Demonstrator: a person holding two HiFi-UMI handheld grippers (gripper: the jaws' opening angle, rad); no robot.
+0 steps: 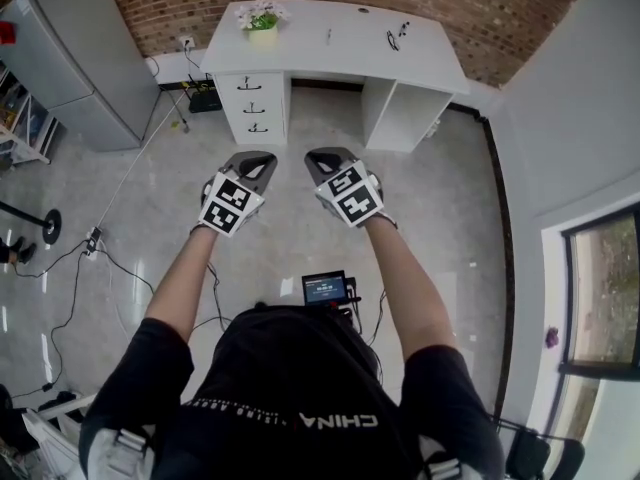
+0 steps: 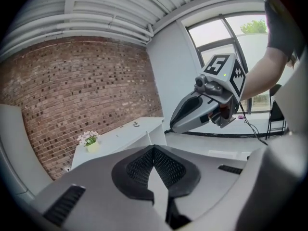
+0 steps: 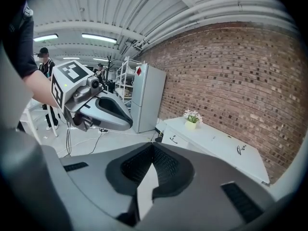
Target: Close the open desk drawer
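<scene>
Drawer handles [image 1: 251,108] show in head view, not left gripper view.

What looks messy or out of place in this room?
Only the floor: loose cables sprawl across it at the left, running to a power strip, a tripping risk. The desk looks tidy, its flower pot upright. From this far I cannot tell whether any of its drawers stands out.
</scene>
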